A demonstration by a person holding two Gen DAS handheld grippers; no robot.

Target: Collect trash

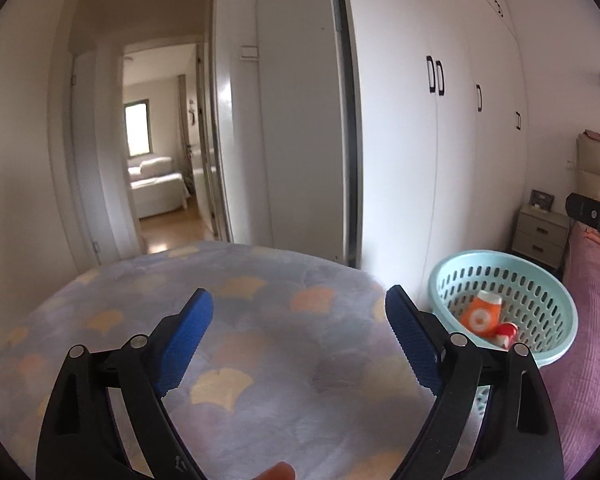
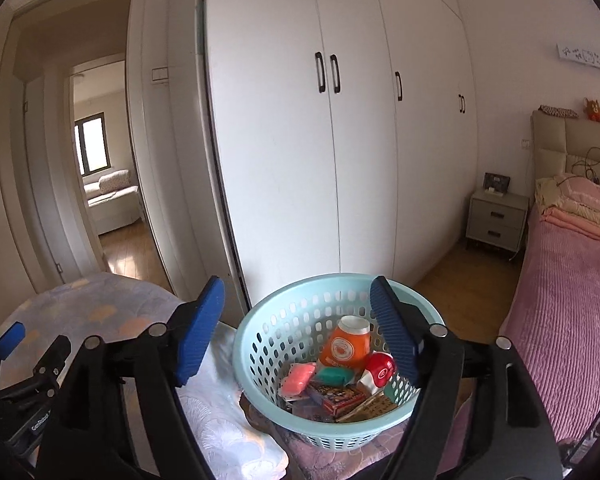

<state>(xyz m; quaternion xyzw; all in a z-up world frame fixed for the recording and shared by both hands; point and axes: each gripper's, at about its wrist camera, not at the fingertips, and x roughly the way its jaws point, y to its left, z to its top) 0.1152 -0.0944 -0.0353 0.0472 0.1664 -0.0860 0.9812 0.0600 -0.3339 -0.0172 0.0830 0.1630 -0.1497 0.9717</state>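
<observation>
Left tongs (image 1: pixel 300 312) and right tongs (image 2: pixel 298 304) both spread wide, empty, touching nothing, near basket (image 2: pixel 260 336)

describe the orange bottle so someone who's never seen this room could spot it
Below the white wardrobe stands a pale blue perforated basket. The orange bottle stands among the trash inside. Its white cap and round white emblem set it apart from the smaller red-capped container.

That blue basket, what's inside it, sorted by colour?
In the basket, as far as the right view shows:
Orange: 1, a bottle
Red and white: 1, a round container
Pink: 1, a packet
Teal: 1, a packet
Red printed box: 1
Total: 5, perhaps more hidden beneath.
</observation>
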